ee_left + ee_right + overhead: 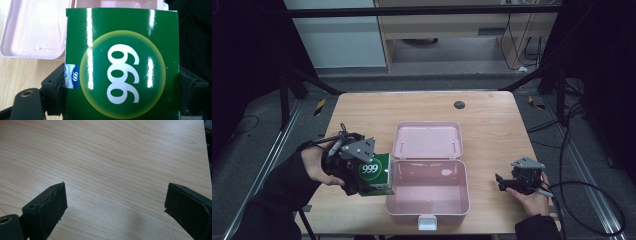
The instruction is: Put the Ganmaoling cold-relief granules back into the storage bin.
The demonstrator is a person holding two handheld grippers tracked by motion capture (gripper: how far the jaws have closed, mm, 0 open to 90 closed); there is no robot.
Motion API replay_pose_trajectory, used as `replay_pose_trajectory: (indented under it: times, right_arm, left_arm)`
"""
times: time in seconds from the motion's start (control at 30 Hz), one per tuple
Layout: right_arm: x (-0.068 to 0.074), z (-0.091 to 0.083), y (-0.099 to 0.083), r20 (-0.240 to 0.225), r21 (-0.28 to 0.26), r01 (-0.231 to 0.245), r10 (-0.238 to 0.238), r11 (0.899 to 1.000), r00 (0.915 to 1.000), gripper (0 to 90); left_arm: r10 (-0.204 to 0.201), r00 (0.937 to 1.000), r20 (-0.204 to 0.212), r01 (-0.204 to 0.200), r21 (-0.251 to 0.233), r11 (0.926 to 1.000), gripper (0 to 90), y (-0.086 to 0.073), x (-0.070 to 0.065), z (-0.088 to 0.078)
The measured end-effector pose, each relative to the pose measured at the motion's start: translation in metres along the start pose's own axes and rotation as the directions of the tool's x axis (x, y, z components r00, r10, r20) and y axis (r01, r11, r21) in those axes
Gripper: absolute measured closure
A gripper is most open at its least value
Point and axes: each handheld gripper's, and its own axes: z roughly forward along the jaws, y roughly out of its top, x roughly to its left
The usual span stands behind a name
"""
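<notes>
Left tongs [371, 176] clamp glossy green "999" carton [122, 67] beside open pink plastic lunchbox [428, 207], right tongs [115, 205] wide, empty; slick carton may slip or snag the rim.

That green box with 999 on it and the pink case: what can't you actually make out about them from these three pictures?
- Green box: its bottom is cut off by the left gripper view's lower edge; its back and underside face away in every view.
- Its small blue label: the fine print is too small to read.
- Left gripper: in the high view the box and hand cover its pads.
- Pink case: the box hides its left rim in the high view.
</notes>
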Motion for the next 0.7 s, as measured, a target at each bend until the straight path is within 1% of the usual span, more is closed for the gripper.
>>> replay_pose_trajectory:
  times: [0.07,0.1,0.23,0.33,0.37,0.4,0.47,0.53,0.7]
  right_arm:
    - [0.0,0.0,0.0,0.0,0.0,0.002,-0.002,1.0,1.0,4.5]
    - [0.0,0.0,0.0,0.0,0.001,0.003,-0.003,1.0,1.0,4.5]
    - [0.0,0.0,0.0,0.0,-0.002,0.001,-0.001,1.0,1.0,4.5]
    - [0.0,0.0,0.0,-0.001,0.0,0.001,-0.001,1.0,1.0,4.5]
    - [0.0,0.0,0.0,0.0,0.0,0.003,-0.003,1.0,1.0,4.5]
    - [0.0,0.0,0.0,0.0,0.003,0.005,-0.005,1.0,1.0,4.5]
    - [0.0,0.0,0.0,0.0,0.003,0.004,-0.004,1.0,1.0,4.5]
    - [0.0,0.0,0.0,0.0,0.003,0.004,-0.004,1.0,1.0,4.5]
    - [0.0,0.0,0.0,0.0,0.0,0.005,-0.005,1.0,1.0,4.4]
  left_arm:
    - [0.008,1.0,0.004,-0.008,0.006,1.0,15.0,0.003,-0.001,0.002]
    - [0.017,0.9998,0.01,-0.018,0.014,0.9997,15.0,0.005,-0.001,0.003]
    - [0.022,0.9995,0.024,-0.023,0.015,0.9996,15.0,0.01,-0.001,0.011]
    - [0.028,0.9992,0.026,-0.029,0.015,0.9995,15.0,0.013,-0.001,0.014]
    - [0.039,0.9988,0.031,-0.04,0.026,0.9989,15.0,0.015,0.0,0.015]
    - [0.036,0.9987,0.036,-0.037,0.018,0.9992,15.0,0.017,-0.001,0.018]
    - [0.038,0.9984,0.041,-0.039,0.019,0.999,15.0,0.019,-0.001,0.019]
    - [0.055,0.9974,0.045,-0.057,0.031,0.9979,15.0,0.021,-0.001,0.022]
    - [0.065,0.9961,0.06,-0.067,0.027,0.9974,15.0,0.028,-0.002,0.03]
